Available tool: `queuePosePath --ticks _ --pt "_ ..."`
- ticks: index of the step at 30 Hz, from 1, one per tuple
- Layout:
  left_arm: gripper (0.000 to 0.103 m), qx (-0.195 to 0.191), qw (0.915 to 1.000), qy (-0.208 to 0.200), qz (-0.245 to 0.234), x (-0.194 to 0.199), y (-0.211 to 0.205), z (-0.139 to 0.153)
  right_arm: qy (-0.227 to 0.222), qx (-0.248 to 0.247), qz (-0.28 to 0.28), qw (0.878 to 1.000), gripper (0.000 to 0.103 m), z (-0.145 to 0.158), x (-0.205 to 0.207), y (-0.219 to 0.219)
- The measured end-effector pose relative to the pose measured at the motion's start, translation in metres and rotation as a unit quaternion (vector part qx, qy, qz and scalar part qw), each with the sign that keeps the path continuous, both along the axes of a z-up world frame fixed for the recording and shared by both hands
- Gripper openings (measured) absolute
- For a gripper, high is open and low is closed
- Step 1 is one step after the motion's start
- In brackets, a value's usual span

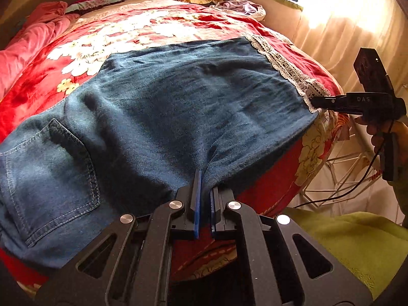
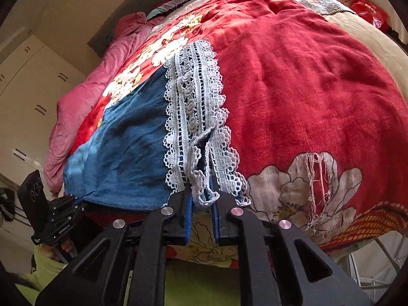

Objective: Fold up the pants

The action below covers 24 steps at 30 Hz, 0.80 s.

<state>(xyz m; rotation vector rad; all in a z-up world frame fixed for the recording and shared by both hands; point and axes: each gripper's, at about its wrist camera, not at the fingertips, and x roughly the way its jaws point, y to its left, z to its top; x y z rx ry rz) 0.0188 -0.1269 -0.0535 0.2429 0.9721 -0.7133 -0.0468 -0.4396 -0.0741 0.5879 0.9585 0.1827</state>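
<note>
While the pants [image 1: 178, 97] lie flat on the bed [image 1: 158, 25], we pinch denim in the left gripper [image 1: 205, 193] and the lace hem [image 2: 196, 117] in the right gripper [image 2: 202, 201]; that thin lace could slip or tear. Only the left view shows the back pocket [image 1: 53, 178].

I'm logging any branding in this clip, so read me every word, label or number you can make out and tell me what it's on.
"DAS": pale letters on the right tongs' black body, left wrist view.
Small pale print on the left tongs' black body, right wrist view: too small and blurred to read.
Print on the red bag at the far edge of the bed: blurred, unreadable.
No readable text on the jeans or blanket.
</note>
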Motion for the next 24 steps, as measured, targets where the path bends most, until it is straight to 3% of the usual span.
queuePosePath --ticks 4,7,8,12,15,16,18,20,24 --pt "0.003 0.002 1.0000 0.005 0.002 0.002 0.000 -0.002 0.002 -0.002 0.005 1.000 0.017 0.008 -0.005 -0.002" --pt "0.003 0.000 1.0000 0.005 -0.001 -0.002 0.002 -0.001 -0.006 -0.041 -0.002 0.999 0.028 0.027 -0.012 -0.006" --pt "0.006 -0.002 1.0000 0.006 -0.003 -0.004 0.003 0.000 -0.012 -0.059 -0.012 0.998 0.036 0.034 -0.015 -0.010" --pt "0.031 -0.019 0.9996 0.005 -0.019 -0.015 0.008 0.011 -0.049 -0.071 -0.026 0.996 0.038 0.049 -0.007 -0.023" --pt "0.033 -0.032 0.9994 -0.009 -0.010 -0.016 0.016 0.027 -0.070 -0.071 -0.008 0.995 0.038 0.053 0.016 -0.020" --pt "0.035 -0.038 0.9992 -0.012 -0.004 -0.012 0.020 0.032 -0.076 -0.077 0.002 0.994 0.040 0.054 0.026 -0.017" --pt "0.048 -0.042 0.9986 -0.024 0.018 0.003 0.028 0.043 -0.083 -0.094 0.018 0.992 0.042 0.055 0.049 -0.013" --pt "0.052 -0.035 0.9976 -0.037 0.046 0.025 0.033 0.052 -0.087 -0.097 0.032 0.991 0.042 0.054 0.071 -0.013" --pt "0.056 -0.040 0.9952 -0.025 0.085 0.076 0.039 0.059 -0.082 -0.090 0.042 0.992 0.043 0.049 0.114 -0.018"
